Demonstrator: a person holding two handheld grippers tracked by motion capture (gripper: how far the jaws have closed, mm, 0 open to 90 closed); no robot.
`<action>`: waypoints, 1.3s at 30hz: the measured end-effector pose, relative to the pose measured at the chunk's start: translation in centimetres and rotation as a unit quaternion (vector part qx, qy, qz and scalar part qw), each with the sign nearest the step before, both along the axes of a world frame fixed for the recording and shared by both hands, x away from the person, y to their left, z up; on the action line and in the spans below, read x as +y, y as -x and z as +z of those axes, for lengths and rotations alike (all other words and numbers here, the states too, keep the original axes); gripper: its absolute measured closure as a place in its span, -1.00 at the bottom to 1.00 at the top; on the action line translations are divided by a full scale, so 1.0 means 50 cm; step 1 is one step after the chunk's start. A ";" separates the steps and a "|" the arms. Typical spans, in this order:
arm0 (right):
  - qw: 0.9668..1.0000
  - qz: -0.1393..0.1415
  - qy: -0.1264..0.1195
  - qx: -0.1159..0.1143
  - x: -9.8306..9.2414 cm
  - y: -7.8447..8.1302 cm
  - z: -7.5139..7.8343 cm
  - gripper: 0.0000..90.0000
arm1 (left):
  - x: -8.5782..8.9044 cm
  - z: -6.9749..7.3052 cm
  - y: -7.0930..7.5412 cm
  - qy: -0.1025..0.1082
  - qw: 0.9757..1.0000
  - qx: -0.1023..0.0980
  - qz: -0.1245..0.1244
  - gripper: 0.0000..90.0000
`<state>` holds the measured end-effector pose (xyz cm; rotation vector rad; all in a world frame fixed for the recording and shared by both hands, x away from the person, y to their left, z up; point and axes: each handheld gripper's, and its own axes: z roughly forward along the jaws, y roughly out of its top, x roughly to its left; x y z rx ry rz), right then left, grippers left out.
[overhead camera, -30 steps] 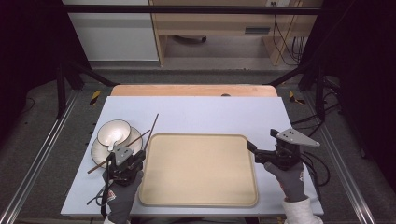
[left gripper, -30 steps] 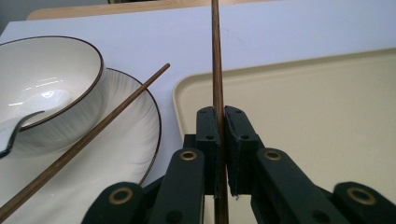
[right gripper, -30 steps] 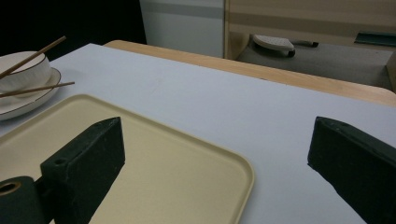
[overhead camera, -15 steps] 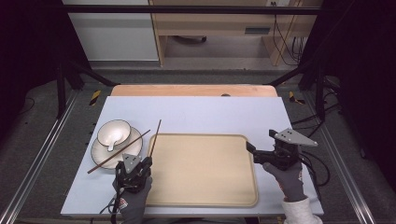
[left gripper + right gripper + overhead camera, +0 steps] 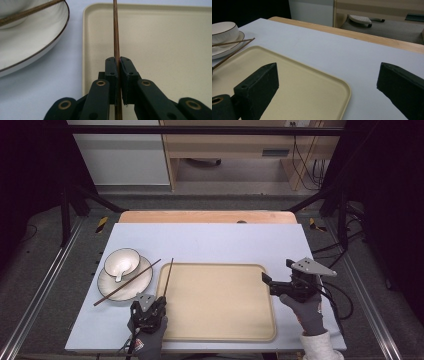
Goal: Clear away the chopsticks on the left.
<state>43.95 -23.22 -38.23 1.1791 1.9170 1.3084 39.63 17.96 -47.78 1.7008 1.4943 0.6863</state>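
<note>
Left tool: we see the left tool [image 5: 159, 304] at the near left corner of the tray, its jaws clamped narrow on one chopstick [image 5: 116, 45]; in the left gripper view the stick runs straight up between the two black pads.
Held chopstick: it points away from us along the tray's left edge, its far tip near the tray's far left corner; we cannot tell whether the tip rests on the rim or hangs just above it.
Second chopstick [image 5: 127, 282]: we find it lying slantwise across the plate, one end out on the counter at the near left, the other reaching toward the tray.
Tray [image 5: 225, 320]: a beige rectangle in the middle of the counter [image 5: 210, 240].
Plate [image 5: 142, 282]: left of the tray, just beside it, with a white bowl [image 5: 121, 262] on it.
Right tool [image 5: 264, 278]: held over the tray's right edge, jaws wide apart with nothing between them.
</note>
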 end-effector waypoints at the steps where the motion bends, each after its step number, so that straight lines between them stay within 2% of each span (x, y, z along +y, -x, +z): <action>1: 1.000 0.001 0.001 0.001 0.000 0.000 0.000 -0.91 | 0.000 0.001 0.000 -0.003 1.000 0.000 0.001 0.88; 13: 1.000 0.000 0.001 0.002 0.000 0.000 0.000 -0.91 | -0.008 -0.002 -0.006 -0.019 0.999 0.028 -0.007 0.88; 17: 1.000 0.000 0.002 0.001 0.001 -0.001 -0.001 -0.91 | -0.010 -0.003 -0.010 -0.025 0.999 0.044 -0.011 0.87; 25: 1.000 0.000 0.002 0.001 0.000 0.000 0.000 -0.91 | -0.014 -0.002 -0.013 -0.034 0.998 0.051 -0.017 0.85; 32: 1.000 -0.002 -0.001 -0.001 -0.002 0.001 0.002 -0.91 | -0.013 0.007 -0.014 -0.035 0.998 0.042 -0.024 0.79; 34: 1.000 -0.002 0.000 -0.002 -0.004 0.002 0.003 -0.91 | -0.011 0.020 -0.014 -0.037 0.998 0.032 -0.029 0.76; 39: 1.000 -0.002 -0.006 -0.004 -0.008 0.004 0.007 -0.91 | -0.001 0.063 -0.017 -0.022 0.998 0.006 -0.056 0.63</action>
